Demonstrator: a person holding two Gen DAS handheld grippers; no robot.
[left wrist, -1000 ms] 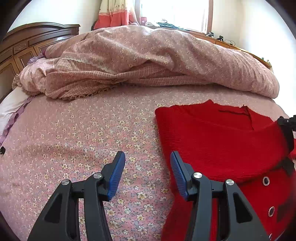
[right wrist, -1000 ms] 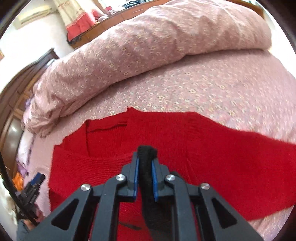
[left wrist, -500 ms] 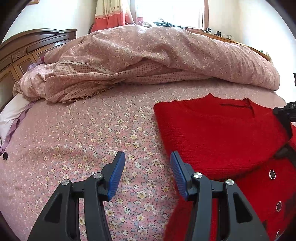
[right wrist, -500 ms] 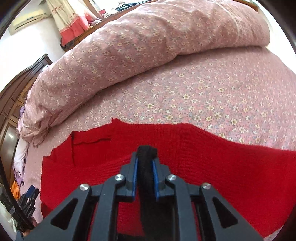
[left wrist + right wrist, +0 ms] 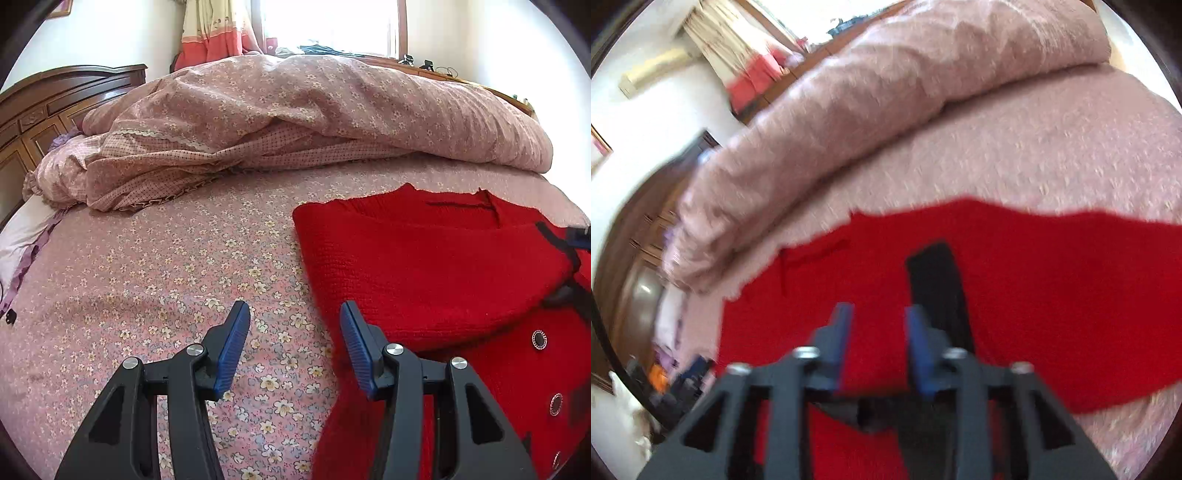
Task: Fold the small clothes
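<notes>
Left tool [image 5: 294,328]: hovering low over the pink floral bedsheet [image 5: 155,280], blue pads apart, gripping nothing. Red knitted cardigan with black trim and metal buttons [image 5: 436,269]: lying at frame right, one panel folded over the front. Right tool [image 5: 878,325]: pads apart, empty, hanging above the black trim [image 5: 936,280]. Judged partway; further folds remaining.

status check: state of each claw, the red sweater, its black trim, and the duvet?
left claw: open, empty, over the bed sheet just left of the sweater.
right claw: open, holding nothing, above the sweater.
red sweater: lying on the bed, partly folded, one flap laid over the buttoned front.
black trim: free, lying on the red knit.
duvet: bunched up behind.
</notes>
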